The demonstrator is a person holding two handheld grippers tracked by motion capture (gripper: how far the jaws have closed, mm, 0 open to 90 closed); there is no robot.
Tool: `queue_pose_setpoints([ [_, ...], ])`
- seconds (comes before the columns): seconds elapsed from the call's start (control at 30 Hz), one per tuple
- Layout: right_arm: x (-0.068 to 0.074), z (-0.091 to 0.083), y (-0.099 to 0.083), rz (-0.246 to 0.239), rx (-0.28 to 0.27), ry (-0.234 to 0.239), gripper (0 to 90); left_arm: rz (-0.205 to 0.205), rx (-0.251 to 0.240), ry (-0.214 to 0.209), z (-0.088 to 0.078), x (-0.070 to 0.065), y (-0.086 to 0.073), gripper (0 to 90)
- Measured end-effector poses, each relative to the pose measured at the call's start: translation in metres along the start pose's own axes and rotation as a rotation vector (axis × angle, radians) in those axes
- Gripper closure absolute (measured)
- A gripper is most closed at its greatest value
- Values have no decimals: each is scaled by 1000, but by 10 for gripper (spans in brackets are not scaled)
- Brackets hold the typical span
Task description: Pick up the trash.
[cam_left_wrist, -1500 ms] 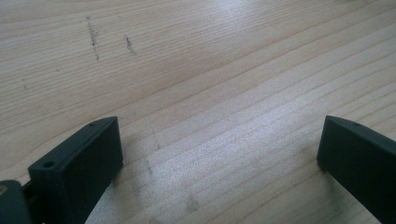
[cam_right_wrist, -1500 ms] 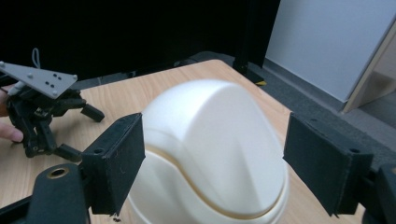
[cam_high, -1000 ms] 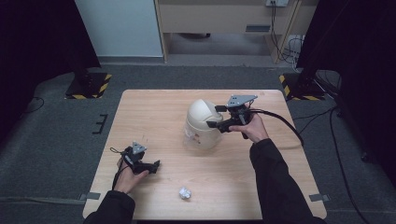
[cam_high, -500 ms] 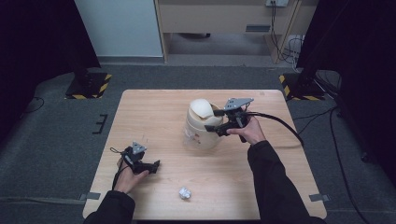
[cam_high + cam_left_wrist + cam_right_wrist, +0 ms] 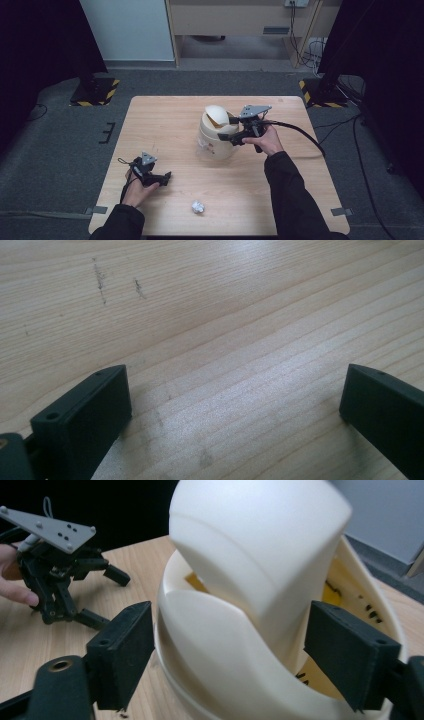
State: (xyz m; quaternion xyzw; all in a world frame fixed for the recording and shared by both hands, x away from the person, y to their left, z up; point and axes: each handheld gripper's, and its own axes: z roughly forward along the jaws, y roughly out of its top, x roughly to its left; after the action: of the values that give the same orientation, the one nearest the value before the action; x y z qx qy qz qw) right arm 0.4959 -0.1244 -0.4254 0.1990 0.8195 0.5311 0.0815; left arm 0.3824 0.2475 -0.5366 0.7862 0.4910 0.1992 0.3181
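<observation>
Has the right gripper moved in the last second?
Yes. The right gripper has shifted toward the person's left across the table, closing on the cream bin, with its jaws now beside the lid.

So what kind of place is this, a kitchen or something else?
Probably a lab or recording studio, not a kitchen: a lone wooden table on grey carpet, dark curtains at both sides, and hazard-striped stand bases with loose cables.
</observation>
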Motion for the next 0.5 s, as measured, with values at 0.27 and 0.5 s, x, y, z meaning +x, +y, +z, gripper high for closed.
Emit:
queue_pose_setpoints([
  [0.27,1,-15,6,2,-37,-9,197,-2,-1,0,0,0,0,0],
  [0.5,8,-43,10,-2,-88,-51,202,-2,-2,1,0,0,0,0],
])
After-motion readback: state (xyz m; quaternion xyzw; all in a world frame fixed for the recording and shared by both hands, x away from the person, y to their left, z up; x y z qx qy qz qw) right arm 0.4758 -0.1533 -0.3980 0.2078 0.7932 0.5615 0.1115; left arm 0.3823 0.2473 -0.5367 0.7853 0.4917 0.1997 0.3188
